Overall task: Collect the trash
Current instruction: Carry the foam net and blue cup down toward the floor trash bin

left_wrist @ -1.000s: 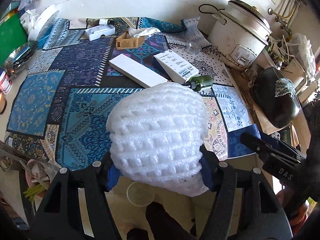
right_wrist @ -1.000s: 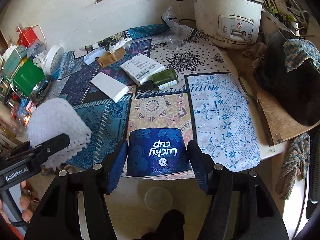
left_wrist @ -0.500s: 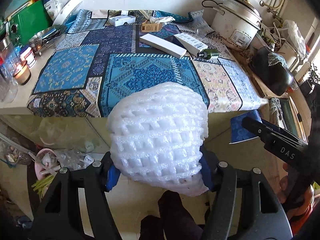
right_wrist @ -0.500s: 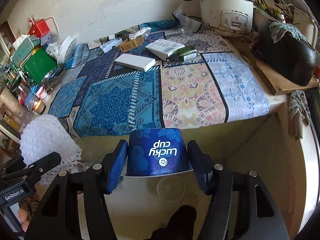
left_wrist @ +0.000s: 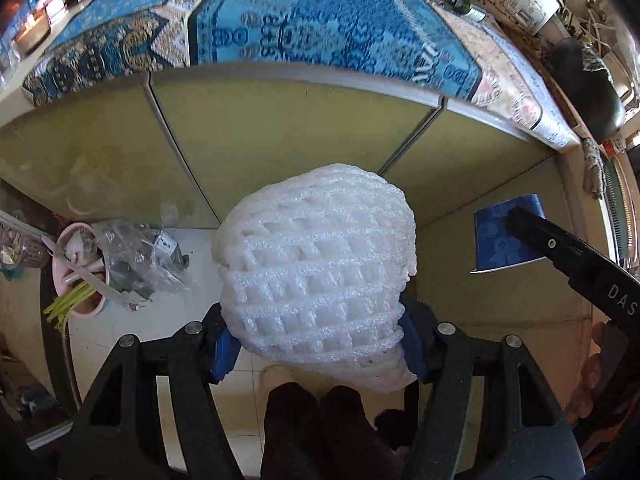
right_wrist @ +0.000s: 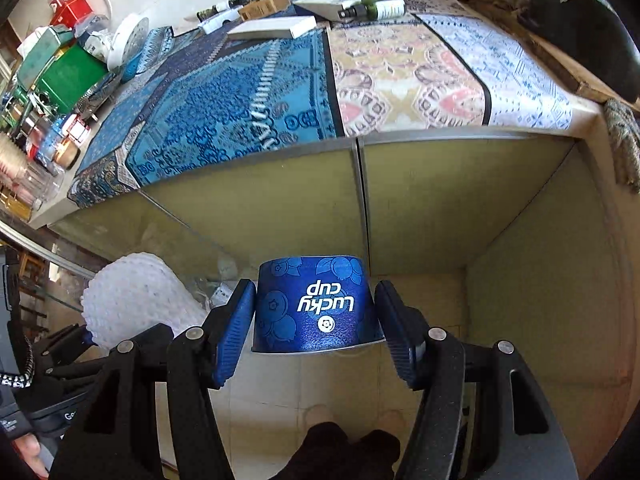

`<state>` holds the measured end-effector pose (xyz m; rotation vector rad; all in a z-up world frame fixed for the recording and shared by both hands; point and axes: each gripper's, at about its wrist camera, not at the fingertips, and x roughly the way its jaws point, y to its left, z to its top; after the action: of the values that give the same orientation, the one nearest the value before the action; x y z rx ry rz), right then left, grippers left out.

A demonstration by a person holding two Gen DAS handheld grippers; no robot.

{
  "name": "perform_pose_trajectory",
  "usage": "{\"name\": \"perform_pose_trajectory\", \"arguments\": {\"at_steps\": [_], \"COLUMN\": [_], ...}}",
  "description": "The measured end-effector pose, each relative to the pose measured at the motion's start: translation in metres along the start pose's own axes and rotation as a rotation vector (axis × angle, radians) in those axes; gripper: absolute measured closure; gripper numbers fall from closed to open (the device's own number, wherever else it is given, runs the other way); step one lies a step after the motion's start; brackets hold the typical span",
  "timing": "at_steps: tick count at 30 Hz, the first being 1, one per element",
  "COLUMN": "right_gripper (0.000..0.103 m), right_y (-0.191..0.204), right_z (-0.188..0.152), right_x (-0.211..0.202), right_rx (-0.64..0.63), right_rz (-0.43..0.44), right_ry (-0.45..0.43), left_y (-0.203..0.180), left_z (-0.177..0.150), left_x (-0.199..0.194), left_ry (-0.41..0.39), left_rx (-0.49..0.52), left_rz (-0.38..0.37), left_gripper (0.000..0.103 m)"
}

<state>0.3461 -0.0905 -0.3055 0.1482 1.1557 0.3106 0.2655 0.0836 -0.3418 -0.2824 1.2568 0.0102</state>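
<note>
The left claw (left_wrist: 318, 344) is closed on a white foam net (left_wrist: 316, 264), its blue pads (left_wrist: 225, 354) pressed into the lower sides of the bulging mesh, which fills the centre of the left wrist view. The right claw (right_wrist: 316, 322) grips a dark blue paper cup (right_wrist: 314, 308) printed "Lucky cup"; the lettering reads upside down and the wide rim faces the camera, with a blue pad against each side. Both claws point down past the front edge of the surface (right_wrist: 400, 132), toward pale floor tiles (right_wrist: 360, 384) and the yellow-green cabinet doors (left_wrist: 280, 120) beneath it. In the left wrist view the cup shows again at the right of the frame, partly behind a black finger of the other tool. At the left of that frame, on the floor, stands a pink bin (left_wrist: 76, 280) holding crumpled clear plastic and what may be green stalks, though the fisheye edge makes that hard to tell. Across the upper part of the right wrist view, the patterned cloth (right_wrist: 240, 92) carries a green bottle (right_wrist: 376, 8) lying on its side, a flat white box (right_wrist: 276, 28) and more clutter toward the upper left.
</note>
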Motion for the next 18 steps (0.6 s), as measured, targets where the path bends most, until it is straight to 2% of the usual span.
{"name": "perform_pose_trajectory", "arguments": {"at_steps": [8, 18], "right_gripper": [0.045, 0.045], "right_y": [-0.048, -0.092], "right_z": [-0.036, -0.084], "right_x": [0.094, 0.232], "right_rx": [0.064, 0.052], "right_rz": [0.001, -0.014], "right_ry": [0.096, 0.183], "left_y": [0.01, 0.025], "left_z": [-0.025, -0.066], "left_x": [0.123, 0.311], "left_ry": [0.088, 0.192], "left_rx": [-0.035, -0.104], "left_rz": [-0.003, -0.038], "left_gripper": [0.038, 0.038]}}
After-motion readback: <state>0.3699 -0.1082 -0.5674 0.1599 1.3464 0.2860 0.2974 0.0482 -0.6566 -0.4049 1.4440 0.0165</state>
